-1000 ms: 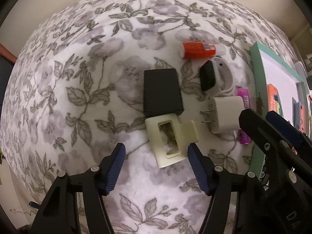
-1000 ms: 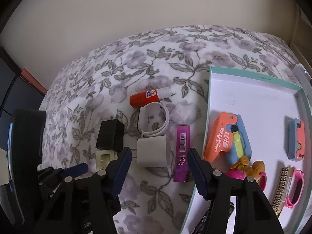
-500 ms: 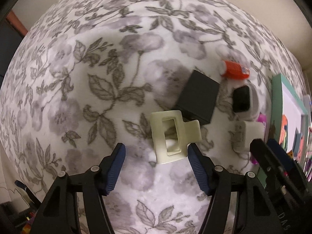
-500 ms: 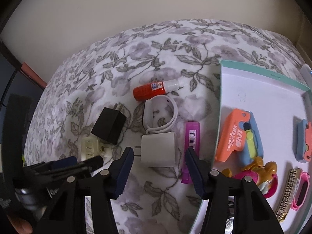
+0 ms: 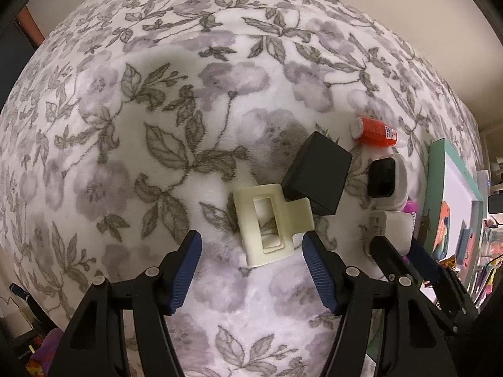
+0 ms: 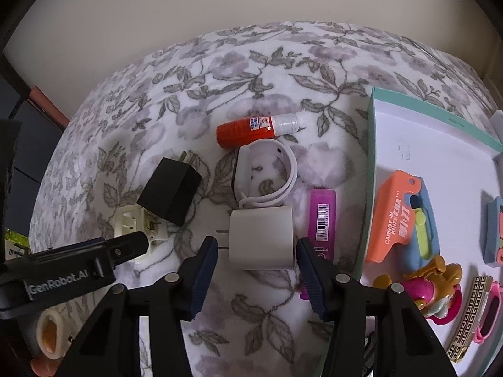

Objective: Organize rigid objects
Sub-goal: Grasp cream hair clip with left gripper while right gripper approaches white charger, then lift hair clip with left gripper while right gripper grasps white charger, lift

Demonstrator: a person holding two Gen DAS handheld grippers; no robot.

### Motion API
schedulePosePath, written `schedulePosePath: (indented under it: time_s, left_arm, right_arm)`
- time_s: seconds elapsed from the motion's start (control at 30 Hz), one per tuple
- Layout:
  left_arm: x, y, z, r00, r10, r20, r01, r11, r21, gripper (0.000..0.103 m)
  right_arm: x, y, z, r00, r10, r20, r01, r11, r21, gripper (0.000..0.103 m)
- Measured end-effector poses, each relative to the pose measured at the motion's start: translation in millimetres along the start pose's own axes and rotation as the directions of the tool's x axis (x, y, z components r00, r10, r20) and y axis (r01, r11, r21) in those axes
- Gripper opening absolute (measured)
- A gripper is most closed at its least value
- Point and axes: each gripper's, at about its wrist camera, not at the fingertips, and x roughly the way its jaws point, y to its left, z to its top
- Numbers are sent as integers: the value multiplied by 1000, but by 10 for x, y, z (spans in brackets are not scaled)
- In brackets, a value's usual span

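A cream hair claw clip [image 5: 272, 224] lies on the floral blanket, just ahead of my open, empty left gripper [image 5: 250, 262]; it also shows in the right wrist view [image 6: 135, 226]. A black charger [image 5: 317, 172] touches its far side. A white charger [image 6: 262, 240] lies between the fingertips of my open, empty right gripper [image 6: 256, 267]. Beyond it lie a white smartwatch [image 6: 265, 172], an orange bottle [image 6: 248, 130] and a purple tube [image 6: 322, 216].
A teal-rimmed white tray [image 6: 371, 163] at the right holds an orange carrot knife [image 6: 396, 220], a toy figure [image 6: 424, 286], a patterned clip [image 6: 468, 317] and other small items. A tape roll [image 6: 50, 334] sits at the lower left. A wall runs behind the bed.
My left gripper has swung left, so the claw clip sits centred nearer its fingers. My right gripper has moved closer to the white charger, which now lies between its fingertips.
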Motion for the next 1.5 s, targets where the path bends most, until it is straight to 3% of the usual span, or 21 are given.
schedulePosePath:
  time_s: [0.63,0.73,1.17,1.5]
  left_arm:
    - [463,-103,102,1000,-16,11,16,1000,5,68]
    - [433,-130,61,1000,-21,14,21,1000,21,58]
    - [167,-135,99,998,6,68,-6,1000,2,58]
    - [-84,-129,136,990,-30,137,28,1000,14,58]
  right_arm:
    - [67,-35,5,1000,-1,2,1,1000,22,49]
    - [66,-35,5,1000,-1,2,1,1000,22,49]
    - [18,-20,-11,1000,-3,4,3,1000,-2,48]
    - [-231,-102,70,998,19,54,-20,1000,23,48]
